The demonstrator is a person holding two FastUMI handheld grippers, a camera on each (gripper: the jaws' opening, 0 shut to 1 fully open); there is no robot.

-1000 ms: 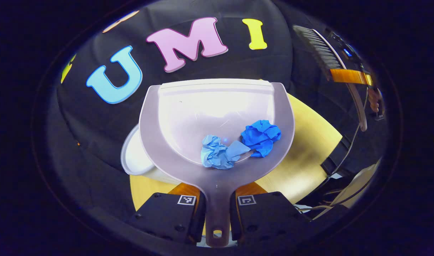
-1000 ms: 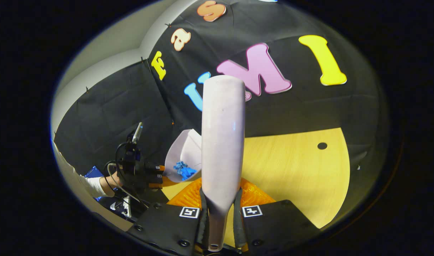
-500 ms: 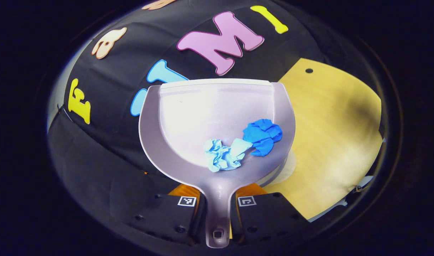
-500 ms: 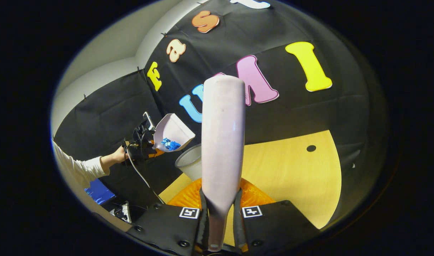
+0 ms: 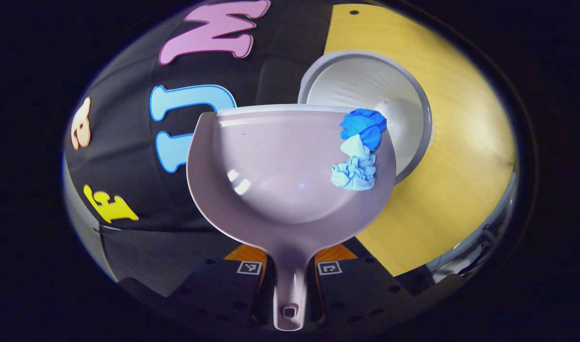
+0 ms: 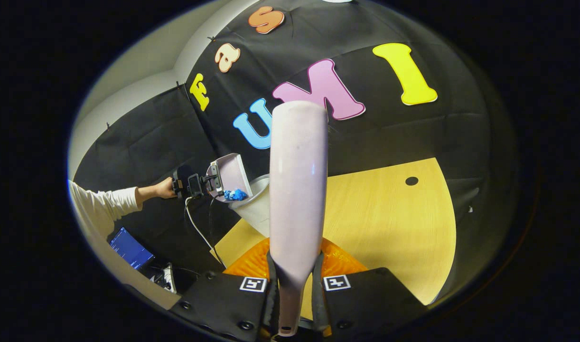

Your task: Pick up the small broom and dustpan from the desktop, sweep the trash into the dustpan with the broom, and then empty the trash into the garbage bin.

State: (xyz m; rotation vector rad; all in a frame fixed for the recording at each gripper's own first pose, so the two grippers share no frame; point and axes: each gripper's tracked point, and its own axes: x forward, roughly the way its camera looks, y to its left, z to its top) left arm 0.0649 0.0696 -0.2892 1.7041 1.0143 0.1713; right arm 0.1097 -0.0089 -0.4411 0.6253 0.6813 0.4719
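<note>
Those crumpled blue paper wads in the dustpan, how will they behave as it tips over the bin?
The paper wads look light and loosely crumpled, so they should probably slide easily. They lie against the dustpan side wall above the garbage bin, so they would likely tumble out together. Being irregular, they might snag briefly.

The yellow wooden table top (image 6: 385, 228) has a small dark round hole (image 6: 412, 181) near its far edge. A round white plastic bin (image 5: 416, 137) stands on the table by its edge.
</note>
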